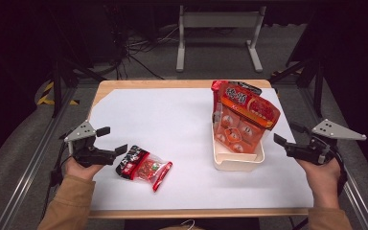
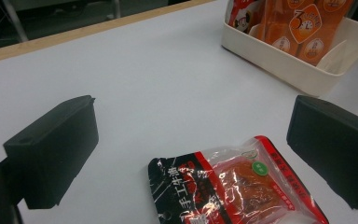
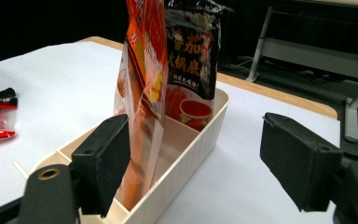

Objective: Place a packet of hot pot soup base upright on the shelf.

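The left gripper stands with jaws apart just left of the red sauce packet, while the right gripper, jaws apart and empty, sits right of the white bin holding upright packets.

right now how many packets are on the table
3: one red-black packet flat by the left tongs, an orange packet and a dark packet standing in the white bin. More may be hidden behind.
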The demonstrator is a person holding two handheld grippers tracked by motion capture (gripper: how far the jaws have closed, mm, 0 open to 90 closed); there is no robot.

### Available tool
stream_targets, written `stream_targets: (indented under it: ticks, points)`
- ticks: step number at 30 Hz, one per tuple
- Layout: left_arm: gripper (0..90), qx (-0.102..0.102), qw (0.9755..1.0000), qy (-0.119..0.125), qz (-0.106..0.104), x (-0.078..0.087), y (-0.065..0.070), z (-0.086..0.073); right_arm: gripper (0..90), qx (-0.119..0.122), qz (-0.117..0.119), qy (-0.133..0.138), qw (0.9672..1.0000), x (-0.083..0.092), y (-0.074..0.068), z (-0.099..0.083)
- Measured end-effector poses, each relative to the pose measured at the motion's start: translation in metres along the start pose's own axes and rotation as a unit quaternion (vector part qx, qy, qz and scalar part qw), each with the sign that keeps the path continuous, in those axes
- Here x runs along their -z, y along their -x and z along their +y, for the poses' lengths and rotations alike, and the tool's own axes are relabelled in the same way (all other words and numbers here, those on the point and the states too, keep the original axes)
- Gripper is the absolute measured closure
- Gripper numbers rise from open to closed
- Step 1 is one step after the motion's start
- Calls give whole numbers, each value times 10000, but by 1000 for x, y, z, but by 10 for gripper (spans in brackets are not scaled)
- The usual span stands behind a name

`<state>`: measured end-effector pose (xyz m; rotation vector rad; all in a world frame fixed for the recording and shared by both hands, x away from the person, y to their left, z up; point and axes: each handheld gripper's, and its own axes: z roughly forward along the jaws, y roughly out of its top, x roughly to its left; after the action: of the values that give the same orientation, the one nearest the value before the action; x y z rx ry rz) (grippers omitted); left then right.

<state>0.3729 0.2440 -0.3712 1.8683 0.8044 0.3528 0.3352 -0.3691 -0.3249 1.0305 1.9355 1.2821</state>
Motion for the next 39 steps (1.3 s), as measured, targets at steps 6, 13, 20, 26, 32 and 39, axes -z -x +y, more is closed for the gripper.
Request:
stream_targets:
  ticks: [6, 13, 20, 26, 32, 39]
  points:
    - [28, 9, 9999, -94, 34, -3, -1, -5, 224, 5, -40, -17, 10000, -3, 3, -9]
    - [41, 40, 9995, -294, 108, -6, 1, -14, 221, -28, -76, -53, 10000, -5, 8, -17]
    - [49, 69, 9975, -683, 145, -12, 1, -26, 220, -39, -38, -36, 10000, -7, 7, -17]
    - [52, 286, 9929, -1152, 45, -18, -4, -36, 218, -14, -4, -64, 10000, -11, 6, -17]
    - [106, 520, 9855, -1603, -169, -23, -5, -45, 215, -35, 40, -95, 9999, -14, 5, -17]
    - [157, 765, 9801, -1810, -289, -23, -8, -51, 212, -52, 56, -99, 9999, -14, 5, -18]
